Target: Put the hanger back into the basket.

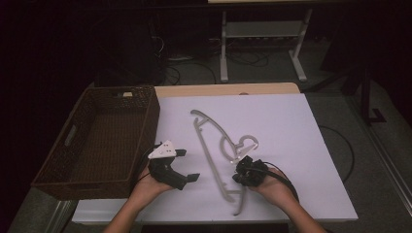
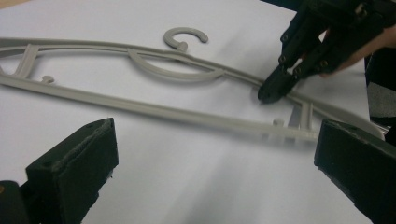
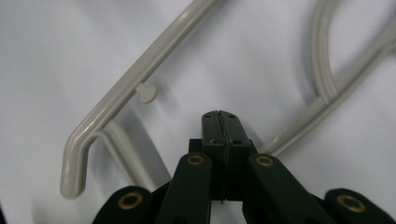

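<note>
On white table | right gripper [image 3: 219,122] jaws pressed together, touching hanger [image 3: 140,70] | left gripper [image 2: 210,154] jaws spread, empty

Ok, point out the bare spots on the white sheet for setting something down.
Free: the wide stretch right of the hanger up to the sheet's far edge, and the strip between basket and hanger. Crowded: the near edge, around the left gripper and right gripper.

Your left gripper [image 1: 186,165] low over the table, jaws spread wide apart with nothing between them, your left hand [image 1: 148,187] wrapped under its body, your right gripper [image 3: 219,122] tipped steeply down, jaws pressed flat together, your right hand [image 1: 275,187] cupping it from behind
</note>
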The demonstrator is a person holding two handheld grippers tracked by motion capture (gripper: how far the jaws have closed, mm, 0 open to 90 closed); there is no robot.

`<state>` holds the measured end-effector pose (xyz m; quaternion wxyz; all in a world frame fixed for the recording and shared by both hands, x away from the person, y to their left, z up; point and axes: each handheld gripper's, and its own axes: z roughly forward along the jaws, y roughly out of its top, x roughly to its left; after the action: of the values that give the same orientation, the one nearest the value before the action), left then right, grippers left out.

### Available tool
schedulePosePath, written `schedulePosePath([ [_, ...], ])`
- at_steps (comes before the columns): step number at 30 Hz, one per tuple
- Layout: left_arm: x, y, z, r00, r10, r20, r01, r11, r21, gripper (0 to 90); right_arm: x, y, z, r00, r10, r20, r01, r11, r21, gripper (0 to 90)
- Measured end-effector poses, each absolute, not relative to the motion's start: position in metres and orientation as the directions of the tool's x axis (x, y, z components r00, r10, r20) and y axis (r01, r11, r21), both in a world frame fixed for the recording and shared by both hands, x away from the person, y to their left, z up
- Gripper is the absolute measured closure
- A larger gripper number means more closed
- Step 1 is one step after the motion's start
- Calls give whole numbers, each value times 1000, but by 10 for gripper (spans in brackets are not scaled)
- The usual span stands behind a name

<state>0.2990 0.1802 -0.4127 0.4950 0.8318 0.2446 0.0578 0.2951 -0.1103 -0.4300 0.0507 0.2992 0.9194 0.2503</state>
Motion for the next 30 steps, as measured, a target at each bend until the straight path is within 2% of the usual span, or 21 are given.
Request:
schedulePosePath([
  [13,299,179,-413,877,457,-146,349,-401,847,0,320,-188,-428,-671,741,-11,655,599,460,893],
  [15,299,179,-413,878,456,-145,348,-402,847,0,327,-202,-427,-650,760,-32,660,585,471,893],
  [16,299,179,-413,879,456,-143,347,-402,847,0,332,-214,-426,-609,793,-29,684,544,486,893],
  [19,299,179,-413,878,456,-146,348,-399,848,0,337,-225,-425,-589,807,-33,690,523,500,893],
  [21,298,178,-413,878,454,-150,351,-399,847,0,338,-232,-420,-573,819,7,695,482,533,892],
  [24,299,178,-413,879,452,-150,350,-398,848,0,339,-230,-412,-585,809,61,676,444,588,874],
  [27,299,177,-413,881,449,-151,348,-398,849,0,347,-207,-400,-652,749,119,602,417,681,790],
  [30,299,177,-413,880,450,-152,350,-398,848,0,356,-191,-399,-690,712,127,570,428,701,766],
])
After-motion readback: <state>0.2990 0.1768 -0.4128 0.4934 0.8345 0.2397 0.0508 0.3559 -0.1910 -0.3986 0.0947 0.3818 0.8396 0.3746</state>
